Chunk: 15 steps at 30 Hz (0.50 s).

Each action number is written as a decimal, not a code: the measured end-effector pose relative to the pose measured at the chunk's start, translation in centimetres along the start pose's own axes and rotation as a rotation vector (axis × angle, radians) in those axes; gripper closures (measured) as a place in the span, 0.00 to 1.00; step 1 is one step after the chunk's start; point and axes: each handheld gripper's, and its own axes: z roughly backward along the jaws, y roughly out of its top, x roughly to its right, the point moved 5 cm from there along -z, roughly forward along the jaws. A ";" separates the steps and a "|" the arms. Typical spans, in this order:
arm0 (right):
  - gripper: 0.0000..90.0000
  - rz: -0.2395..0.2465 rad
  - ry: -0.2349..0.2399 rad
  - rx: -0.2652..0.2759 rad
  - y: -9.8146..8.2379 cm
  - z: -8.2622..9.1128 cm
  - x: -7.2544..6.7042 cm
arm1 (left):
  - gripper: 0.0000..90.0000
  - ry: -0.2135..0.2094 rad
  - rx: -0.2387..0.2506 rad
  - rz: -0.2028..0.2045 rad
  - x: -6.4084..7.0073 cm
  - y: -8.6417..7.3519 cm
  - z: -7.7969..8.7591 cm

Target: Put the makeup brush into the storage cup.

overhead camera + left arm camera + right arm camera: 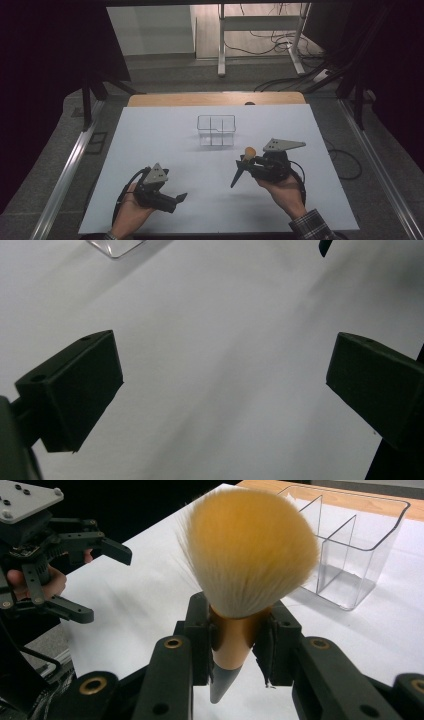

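The right gripper (240, 645) has its jaws clamped on the copper-coloured collar of a makeup brush (247, 555), just below the bristles. The brush has a full orange-yellow head with pale tips and a grey tapered handle that points down past the jaws. In the high view the right gripper (248, 161) holds the brush (243, 162) above the white table (150, 145), near the clear organizer (216, 130) and on the person's side of it, bristles toward the organizer.

The clear organizer (350, 545) is an open-topped plastic box split by inner walls into compartments; it stands upright on the table.

The left gripper (181, 197) is well apart from the organizer, nearer the person and to its left. Its jaws stand wide apart with only bare table (225, 365) between them.

No brand, label or writing can be read on the brush, the organizer or the grippers.
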 end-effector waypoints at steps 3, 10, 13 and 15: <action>0.77 0.000 -0.003 0.002 0.0 0.1 0.1 | 0.02 0.007 0.005 0.009 -0.3 -0.2 0.3; 0.77 0.001 -0.011 0.005 0.1 0.4 0.4 | 0.02 0.022 0.019 0.030 -1.0 -0.7 1.0; 0.77 0.001 -0.016 0.006 0.1 0.5 0.5 | 0.02 0.028 0.023 0.037 -1.2 -1.0 1.3; 0.77 -0.001 -0.018 0.007 0.1 0.6 0.6 | 0.02 0.032 0.024 0.042 -1.3 -1.1 1.6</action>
